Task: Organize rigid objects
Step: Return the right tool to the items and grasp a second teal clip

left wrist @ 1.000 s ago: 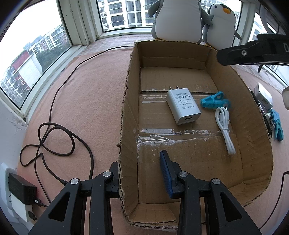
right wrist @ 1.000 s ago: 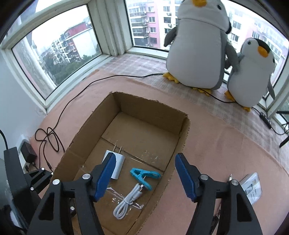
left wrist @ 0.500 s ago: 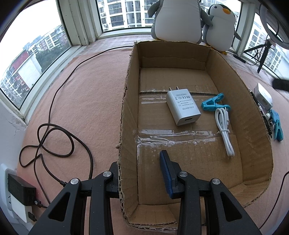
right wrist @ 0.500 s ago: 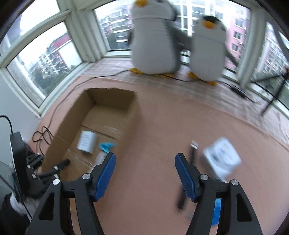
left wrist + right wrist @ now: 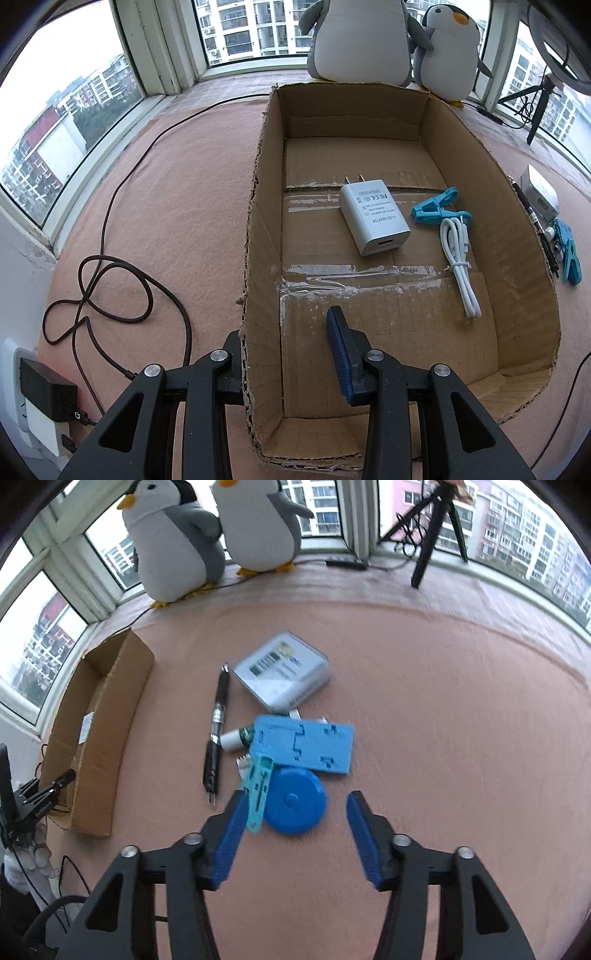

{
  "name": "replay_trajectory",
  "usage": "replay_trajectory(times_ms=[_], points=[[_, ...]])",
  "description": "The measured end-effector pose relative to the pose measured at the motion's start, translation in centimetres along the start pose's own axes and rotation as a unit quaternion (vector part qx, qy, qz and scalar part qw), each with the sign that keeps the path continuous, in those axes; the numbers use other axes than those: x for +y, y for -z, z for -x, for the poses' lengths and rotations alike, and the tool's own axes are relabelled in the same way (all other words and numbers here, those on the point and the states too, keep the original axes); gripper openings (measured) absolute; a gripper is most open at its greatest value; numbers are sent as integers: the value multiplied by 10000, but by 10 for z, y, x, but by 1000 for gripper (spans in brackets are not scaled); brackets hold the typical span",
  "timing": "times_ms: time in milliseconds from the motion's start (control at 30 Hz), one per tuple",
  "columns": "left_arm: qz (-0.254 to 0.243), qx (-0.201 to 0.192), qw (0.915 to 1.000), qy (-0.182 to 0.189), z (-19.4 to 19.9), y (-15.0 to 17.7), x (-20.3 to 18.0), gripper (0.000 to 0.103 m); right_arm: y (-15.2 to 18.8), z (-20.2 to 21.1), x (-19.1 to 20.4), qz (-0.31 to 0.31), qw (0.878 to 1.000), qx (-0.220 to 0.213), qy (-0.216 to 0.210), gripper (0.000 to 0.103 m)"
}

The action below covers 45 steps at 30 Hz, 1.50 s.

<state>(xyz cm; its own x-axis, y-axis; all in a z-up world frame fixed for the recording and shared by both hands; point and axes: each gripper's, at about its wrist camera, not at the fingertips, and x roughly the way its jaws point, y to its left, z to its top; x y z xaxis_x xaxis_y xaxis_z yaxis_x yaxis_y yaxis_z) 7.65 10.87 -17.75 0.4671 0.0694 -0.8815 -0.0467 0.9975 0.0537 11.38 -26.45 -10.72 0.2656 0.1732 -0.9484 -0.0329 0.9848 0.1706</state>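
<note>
left gripper (image 5: 291,354) astride box wall (image 5: 258,258)

My left claw (image 5: 288,354) grips the cardboard box's (image 5: 258,221) left wall at the near end. Inside I see a white charger (image 5: 373,218), a blue clip (image 5: 436,210) and a white cable (image 5: 458,254).

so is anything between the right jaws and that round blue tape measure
Partly. A teal clip lies across the tape measure's left edge, right by the right gripper's left jaw. The jaws have just been closing, nothing between them.
</note>
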Motion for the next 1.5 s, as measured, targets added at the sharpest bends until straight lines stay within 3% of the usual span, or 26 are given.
replay_trajectory(times_ms=[267, 500, 800, 1233, 1500], points=[[10, -8, 10000, 5, 0, 0, 0, 37, -1, -8, 25, 131, 9996, -11, -256, 40], [34, -16, 10000, 28, 1, 2, 2, 37, -8, -31, 37, 270, 9995, 187, -30, 32], [43, -22, 10000, 24, 2, 3, 2, 37, -8, -40, 47, 390, 9987, 331, -64, 26], [65, -26, 10000, 40, 4, 5, 2, 37, 7, -51, 58, 701, 9951, 673, 209, 26], [74, -36, 10000, 47, 4, 5, 3, 37, 11, -51, 64, 886, 9934, 650, 338, 24]])
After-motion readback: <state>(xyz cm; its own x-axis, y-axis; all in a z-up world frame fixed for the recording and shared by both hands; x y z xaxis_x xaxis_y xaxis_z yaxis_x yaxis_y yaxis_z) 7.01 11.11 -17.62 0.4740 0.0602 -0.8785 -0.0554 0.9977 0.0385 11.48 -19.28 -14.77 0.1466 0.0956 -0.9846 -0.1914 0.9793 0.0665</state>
